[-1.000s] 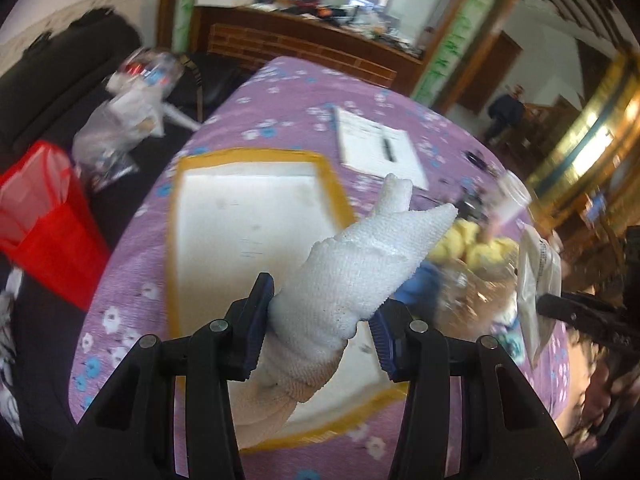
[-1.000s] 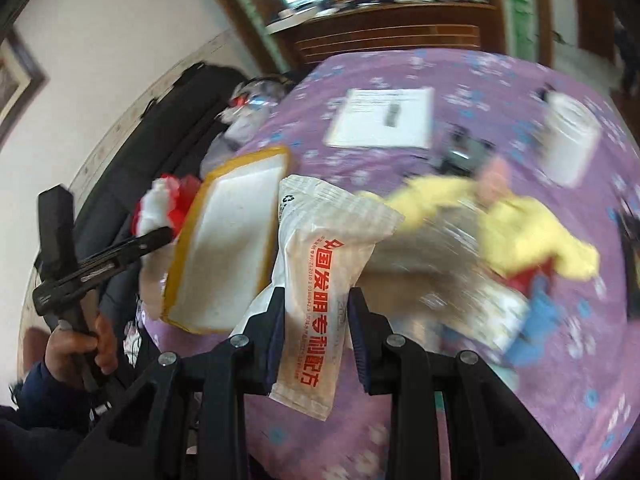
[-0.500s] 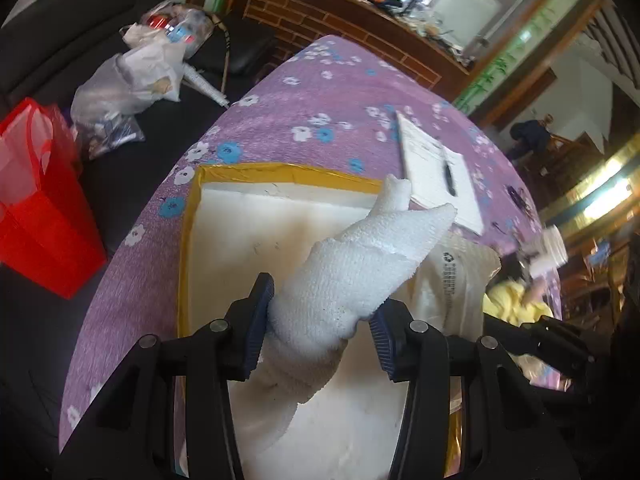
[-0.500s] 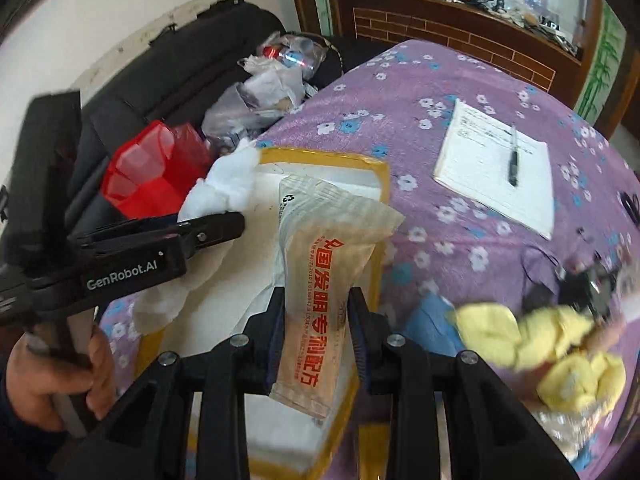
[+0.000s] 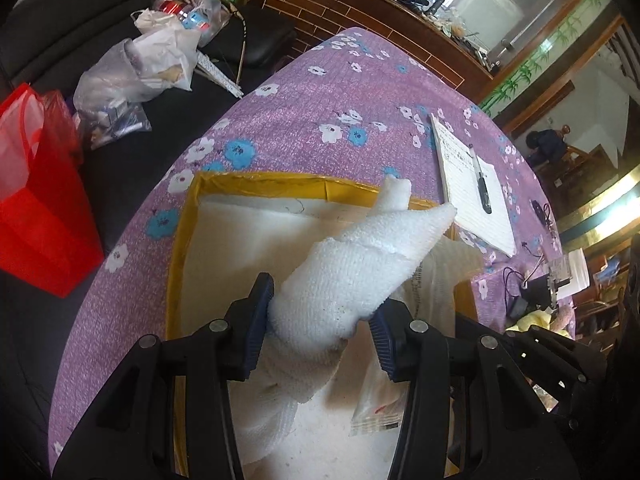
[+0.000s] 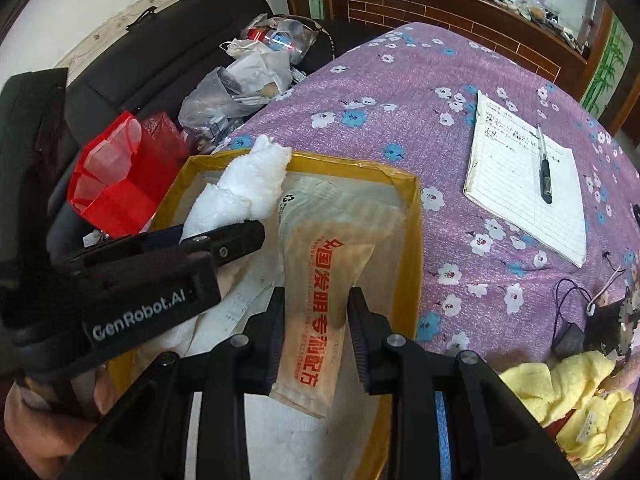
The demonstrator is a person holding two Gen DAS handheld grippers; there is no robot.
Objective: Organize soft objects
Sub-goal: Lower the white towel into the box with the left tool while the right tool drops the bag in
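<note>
Left wrist view. My left tool (image 5: 320,316) pinches a rolled white terry washcloth (image 5: 360,272) between its blue pads, the cloth bulging past both sides and its pointed end sticking up and away. It hangs over the shallow yellow-rimmed cardboard tray with a white liner (image 5: 188,216), low above the liner, which I take to be the collecting place for the soft things. Far right on the purple flowered tabletop (image 5: 340,92) lies a lined white notepad (image 5: 476,200) with a black pen (image 5: 480,184) on it. A red translucent plastic bag (image 5: 36,192) stands off the tabletop's left edge.

Right wrist view. My right tool (image 6: 316,316) is pressed together on a flat beige sealed packet printed with red characters (image 6: 320,304), gripped across its lower half so the upper half stands free over the tray's right part. The left tool and washcloth sit just beside it on the left, apart from the packet, each load keeping to its own side. A heap of yellow fluffy cloths (image 6: 560,388) waits on the tabletop at near right, well apart from the tray; those look yet to be gathered. Both loads are over the tray but not released.
</note>
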